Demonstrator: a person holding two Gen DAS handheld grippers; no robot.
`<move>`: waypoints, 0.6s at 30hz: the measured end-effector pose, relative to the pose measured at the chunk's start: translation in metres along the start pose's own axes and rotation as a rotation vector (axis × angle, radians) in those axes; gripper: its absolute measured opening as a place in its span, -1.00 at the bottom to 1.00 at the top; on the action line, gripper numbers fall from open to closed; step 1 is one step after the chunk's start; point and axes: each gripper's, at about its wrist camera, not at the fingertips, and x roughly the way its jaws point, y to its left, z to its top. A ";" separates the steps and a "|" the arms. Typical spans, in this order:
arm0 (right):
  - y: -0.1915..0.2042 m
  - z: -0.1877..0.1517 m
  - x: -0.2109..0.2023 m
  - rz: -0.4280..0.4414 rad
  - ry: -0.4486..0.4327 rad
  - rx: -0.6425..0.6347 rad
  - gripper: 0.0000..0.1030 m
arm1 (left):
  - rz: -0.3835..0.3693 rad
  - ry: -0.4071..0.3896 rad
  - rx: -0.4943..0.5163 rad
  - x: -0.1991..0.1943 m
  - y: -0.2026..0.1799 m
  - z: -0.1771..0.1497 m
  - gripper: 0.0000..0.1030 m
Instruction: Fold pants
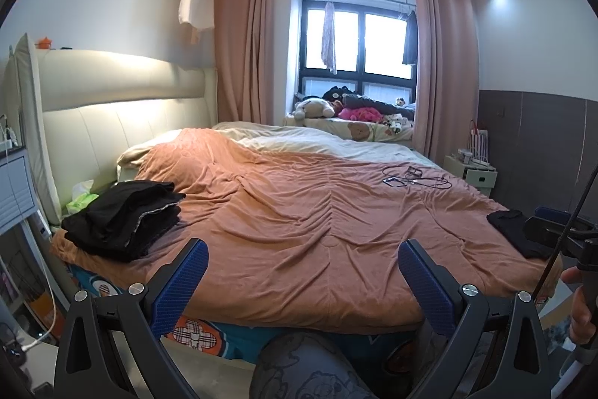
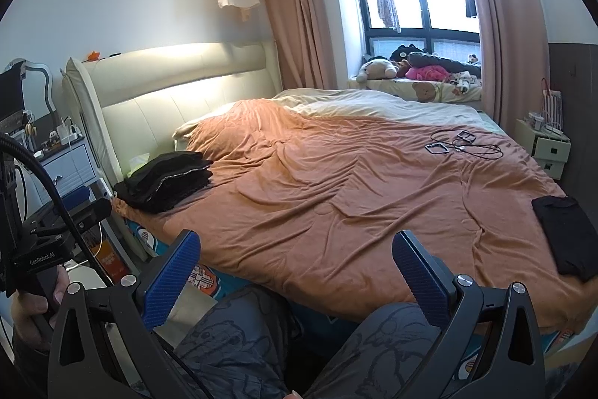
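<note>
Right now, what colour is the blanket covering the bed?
Orange-brown blanket, plain with no print, wrinkled; the right wrist view shows it best.

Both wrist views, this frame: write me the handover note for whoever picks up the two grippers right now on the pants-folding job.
Left gripper: open, empty, held off the near edge of the bed.
Right gripper: open, empty, also short of the bed edge.
Black stack: folded dark garments piled at the near left corner by the headboard.
Single black garment: lying flat and folded at the near right edge.
Cables lie farther back on the orange cover; keep clear of them.
Done: nothing is spread out mid-fold.
Left: I cannot tell which piece, if any, still needs folding; check the right-hand garment first.
</note>
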 end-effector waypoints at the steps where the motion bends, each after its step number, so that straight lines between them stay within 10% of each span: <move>1: 0.000 0.000 0.000 0.001 0.000 0.000 1.00 | 0.000 0.001 0.000 0.000 0.000 0.000 0.99; 18: 0.000 0.000 -0.002 -0.017 -0.005 -0.005 1.00 | 0.000 0.005 -0.020 -0.001 0.005 0.000 0.99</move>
